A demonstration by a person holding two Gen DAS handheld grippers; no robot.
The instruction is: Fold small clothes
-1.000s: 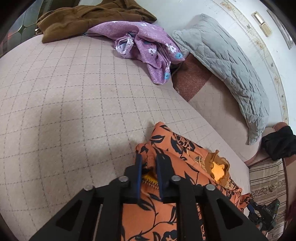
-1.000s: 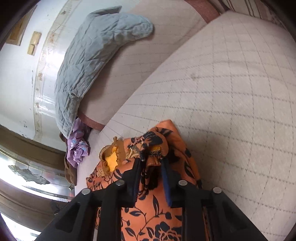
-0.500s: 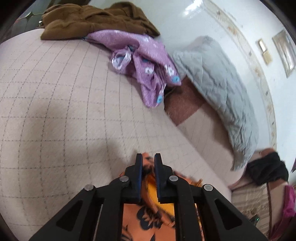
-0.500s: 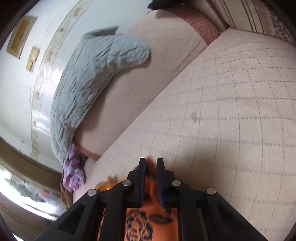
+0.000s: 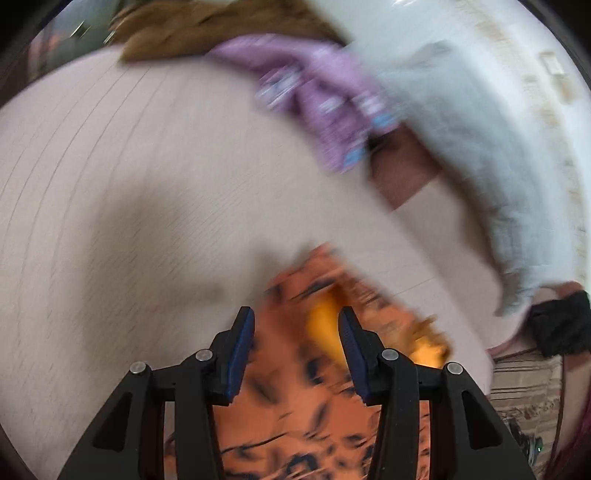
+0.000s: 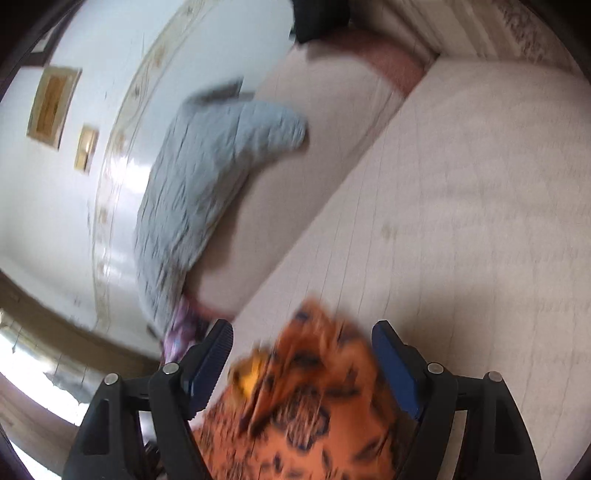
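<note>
An orange garment with a dark flower print and a yellow lining (image 5: pixel 295 387) lies on the pale checked sofa seat (image 5: pixel 129 221). My left gripper (image 5: pixel 295 325) hangs over it with its jaws opening; the cloth shows between them but the pads do not press on it. In the right wrist view the same orange garment (image 6: pixel 306 406) lies below my right gripper (image 6: pixel 303 336), whose jaws are opening wide and stand clear of the cloth. Both views are blurred by motion.
A purple flowered garment (image 5: pixel 317 99) and a brown one (image 5: pixel 207 26) lie at the far end of the seat. A grey quilted cushion (image 6: pixel 214 170) leans on the sofa back. A black item (image 5: pixel 561 325) sits at the right edge.
Both grippers were shut on the orange garment and have let it go, their jaws now standing apart. The cloth has dropped onto the seat. Both views have shifted and blurred.
</note>
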